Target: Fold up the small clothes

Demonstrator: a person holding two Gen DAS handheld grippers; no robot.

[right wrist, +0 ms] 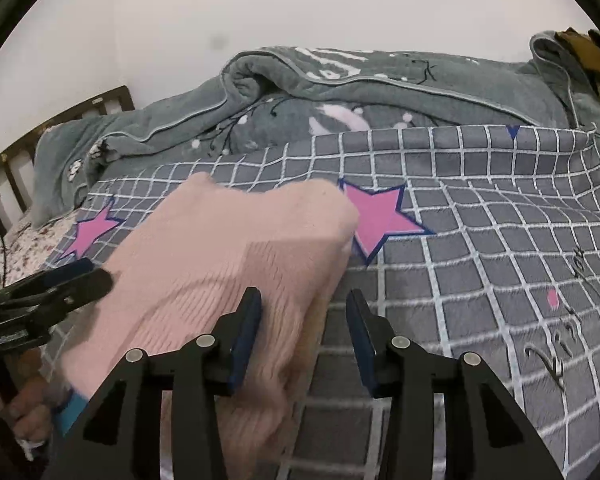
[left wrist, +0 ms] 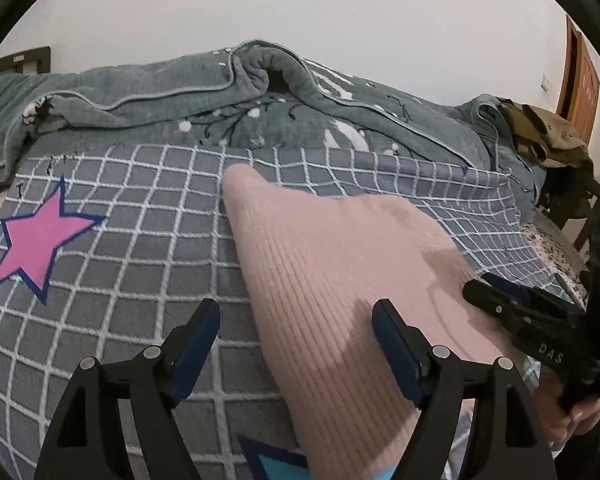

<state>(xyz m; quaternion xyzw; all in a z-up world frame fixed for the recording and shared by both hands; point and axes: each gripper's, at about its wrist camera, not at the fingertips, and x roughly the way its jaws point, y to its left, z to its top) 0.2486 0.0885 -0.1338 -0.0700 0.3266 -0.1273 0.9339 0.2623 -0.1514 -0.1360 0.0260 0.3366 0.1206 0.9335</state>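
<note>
A pink ribbed knit garment [left wrist: 340,280] lies folded on a grey checked bedspread [left wrist: 120,280] with pink stars; it also shows in the right wrist view [right wrist: 228,264], slightly blurred. My left gripper [left wrist: 296,320] is open, its jaws standing over the garment's left edge, empty. My right gripper [right wrist: 304,308] is open over the garment's right edge, empty. The right gripper [left wrist: 496,296] also shows at the right of the left wrist view. The left gripper [right wrist: 80,280] shows at the left of the right wrist view.
A rumpled grey-green blanket [left wrist: 220,92] lies along the back of the bed against a white wall. A wooden headboard [right wrist: 60,128] is at the left. Tan clothing [left wrist: 540,132] hangs over a chair at the right, near a wooden door [left wrist: 580,84].
</note>
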